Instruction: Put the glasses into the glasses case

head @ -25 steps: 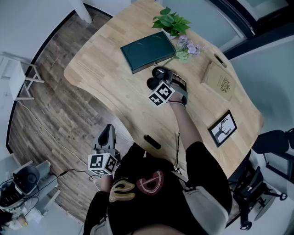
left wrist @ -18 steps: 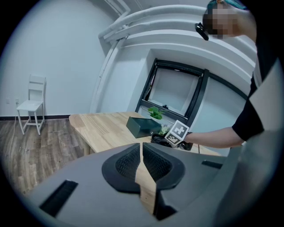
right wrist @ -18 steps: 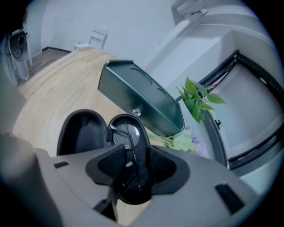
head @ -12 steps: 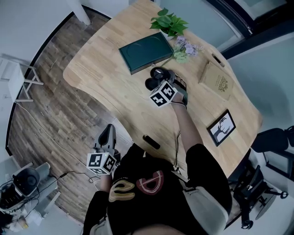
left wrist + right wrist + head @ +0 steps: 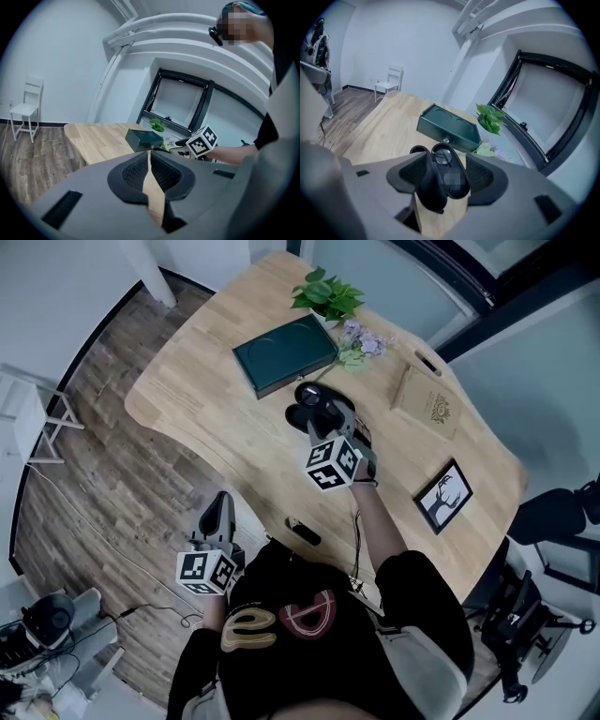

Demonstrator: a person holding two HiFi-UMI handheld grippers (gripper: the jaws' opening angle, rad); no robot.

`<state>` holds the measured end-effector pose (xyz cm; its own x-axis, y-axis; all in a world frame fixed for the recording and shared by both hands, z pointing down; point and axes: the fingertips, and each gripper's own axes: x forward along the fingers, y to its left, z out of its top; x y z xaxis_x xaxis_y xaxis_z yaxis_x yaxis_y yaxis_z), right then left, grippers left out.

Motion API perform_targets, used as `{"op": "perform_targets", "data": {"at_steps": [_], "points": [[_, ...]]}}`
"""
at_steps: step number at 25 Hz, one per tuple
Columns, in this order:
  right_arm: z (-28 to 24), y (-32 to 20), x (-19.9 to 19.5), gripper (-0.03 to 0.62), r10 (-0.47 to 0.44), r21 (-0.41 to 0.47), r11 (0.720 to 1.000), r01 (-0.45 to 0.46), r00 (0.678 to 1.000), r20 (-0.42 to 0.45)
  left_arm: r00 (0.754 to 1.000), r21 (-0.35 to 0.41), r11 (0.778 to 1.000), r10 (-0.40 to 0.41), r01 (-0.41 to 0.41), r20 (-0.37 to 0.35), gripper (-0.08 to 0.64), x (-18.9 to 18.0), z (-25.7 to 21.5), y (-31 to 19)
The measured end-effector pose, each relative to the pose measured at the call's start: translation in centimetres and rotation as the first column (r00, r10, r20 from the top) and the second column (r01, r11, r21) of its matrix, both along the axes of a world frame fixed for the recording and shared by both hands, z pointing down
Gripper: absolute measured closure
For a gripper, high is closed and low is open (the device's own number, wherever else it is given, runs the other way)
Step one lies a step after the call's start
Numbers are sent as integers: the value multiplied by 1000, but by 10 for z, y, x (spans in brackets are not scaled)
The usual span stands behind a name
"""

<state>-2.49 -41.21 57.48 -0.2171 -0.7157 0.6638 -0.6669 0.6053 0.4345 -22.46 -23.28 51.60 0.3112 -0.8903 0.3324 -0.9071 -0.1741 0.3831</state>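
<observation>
The black glasses case (image 5: 314,407) lies open on the wooden table (image 5: 206,399). In the right gripper view the glasses (image 5: 440,154) rest inside the case (image 5: 440,180), lenses up. My right gripper (image 5: 325,432) hovers just above and behind the case. Its jaws are opening wide, and the pads (image 5: 412,174) stand clear of the case on both sides (image 5: 445,174). My left gripper (image 5: 217,517) hangs below the table's near edge, over the floor, far from the case. Its jaws look shut with nothing in them (image 5: 151,176).
A dark green box (image 5: 284,354) sits just beyond the case, with a potted plant (image 5: 326,294) and pale flowers (image 5: 361,341) behind it. A wooden book-like box (image 5: 429,404) and a framed picture (image 5: 442,496) lie to the right. A small black object (image 5: 302,532) rests at the near edge.
The right gripper has lifted and drawn back toward the person, away from the case, and its jaws have spread. The case stays on the table. The left gripper has barely moved.
</observation>
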Motion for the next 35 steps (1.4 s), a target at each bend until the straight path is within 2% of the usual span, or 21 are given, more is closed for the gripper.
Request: {"op": "perform_targets", "data": {"at_steps": [5, 9, 16, 21, 25, 31, 35], "points": [[-29, 24, 5, 339, 23, 48, 999, -26, 998, 59, 999, 37, 999, 32, -32, -7, 529, 12, -7, 2], [-57, 40, 12, 339, 62, 80, 994, -74, 988, 139, 998, 58, 997, 57, -56, -18, 529, 24, -11, 6], [-84, 77, 22, 340, 103, 98, 987, -128, 968, 231, 996, 127, 988, 85, -83, -3, 529, 36, -29, 10], [-94, 105, 32, 340, 152, 70, 981, -183, 935, 320, 994, 158, 982, 106, -103, -7, 529, 48, -39, 12], [-93, 123, 39, 340, 203, 0, 974, -225, 883, 423, 990, 179, 975, 139, -133, -17, 529, 62, -45, 11], [-102, 146, 52, 340, 227, 14, 965, -263, 856, 464, 981, 198, 963, 190, -180, -32, 529, 78, -47, 16], [-103, 165, 57, 340, 249, 8, 959, -284, 854, 457, 974, 201, 956, 224, -214, -29, 529, 86, -47, 18]]}}
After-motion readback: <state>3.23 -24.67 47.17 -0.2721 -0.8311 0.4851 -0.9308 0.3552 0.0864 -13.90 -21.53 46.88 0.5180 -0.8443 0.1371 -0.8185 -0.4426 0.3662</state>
